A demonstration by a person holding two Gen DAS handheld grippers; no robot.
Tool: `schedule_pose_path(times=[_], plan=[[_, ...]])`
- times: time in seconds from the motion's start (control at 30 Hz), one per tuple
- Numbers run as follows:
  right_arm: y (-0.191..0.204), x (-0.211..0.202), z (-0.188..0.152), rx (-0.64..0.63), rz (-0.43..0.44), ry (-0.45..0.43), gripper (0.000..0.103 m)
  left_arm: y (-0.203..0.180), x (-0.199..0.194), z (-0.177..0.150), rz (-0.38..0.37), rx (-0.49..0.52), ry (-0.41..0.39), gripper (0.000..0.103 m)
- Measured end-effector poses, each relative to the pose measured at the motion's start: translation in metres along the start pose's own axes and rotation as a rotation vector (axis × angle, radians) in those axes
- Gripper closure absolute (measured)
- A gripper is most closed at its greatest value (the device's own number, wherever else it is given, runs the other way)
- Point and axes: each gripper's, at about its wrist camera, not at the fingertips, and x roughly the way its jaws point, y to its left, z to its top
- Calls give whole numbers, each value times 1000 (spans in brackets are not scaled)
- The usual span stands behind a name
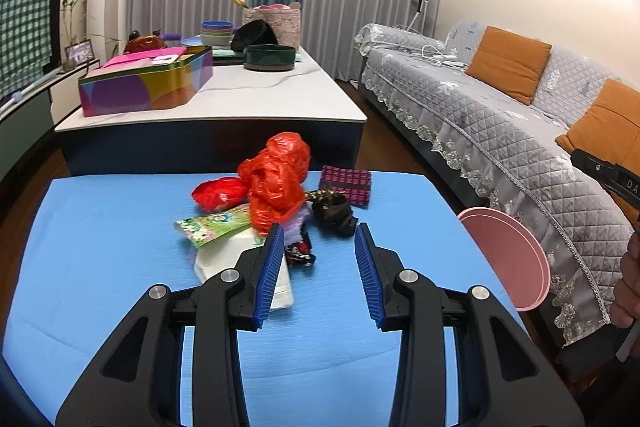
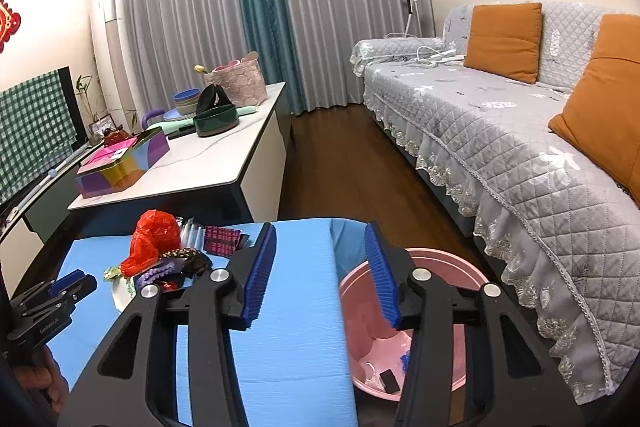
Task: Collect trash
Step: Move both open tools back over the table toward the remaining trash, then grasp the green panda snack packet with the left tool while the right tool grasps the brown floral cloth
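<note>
Right wrist view looks down into the round pink plastic bin (image 2: 424, 267), standing on the floor against the right edge of the blue cloth-covered table (image 2: 288, 287). From that bin every place can be told. At its bottom lie only a few scraps: a small dark square piece (image 2: 390, 381), a bit of blue (image 2: 406, 361) and something pale I cannot make out. So, judging by this, the collecting has begun but most of it is left.

On the table left of the bin, well apart from it, the heap is still there. Largest is the crumpled orange-red plastic bag (image 1: 280, 183); then a white folded paper pouch (image 1: 224, 255) nearer the camera, a shiny red wrapper (image 1: 218, 193) farther left, a green printed packet (image 1: 212, 227), a maroon patterned square sachet (image 1: 346, 185) closest to the bin, a dark crumpled wrapper (image 1: 334, 213), and a small red-and-black scrap (image 1: 300, 255).

Over the bin's near rim the right gripper (image 2: 324, 275) hangs with its blue pads apart and nothing between them. Left of the bin, pointed at the heap, the left gripper (image 1: 318, 275) is likewise parted and empty.
</note>
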Motion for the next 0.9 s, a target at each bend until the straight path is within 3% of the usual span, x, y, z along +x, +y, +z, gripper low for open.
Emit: schedule_pose_path(times=[0.7, 0.9], plan=[[48, 30, -5, -33, 73, 28, 76, 42, 3, -5, 55, -45, 9, 67], [64, 42, -8, -36, 107, 46, 77, 57, 3, -8, 65, -61, 12, 76]])
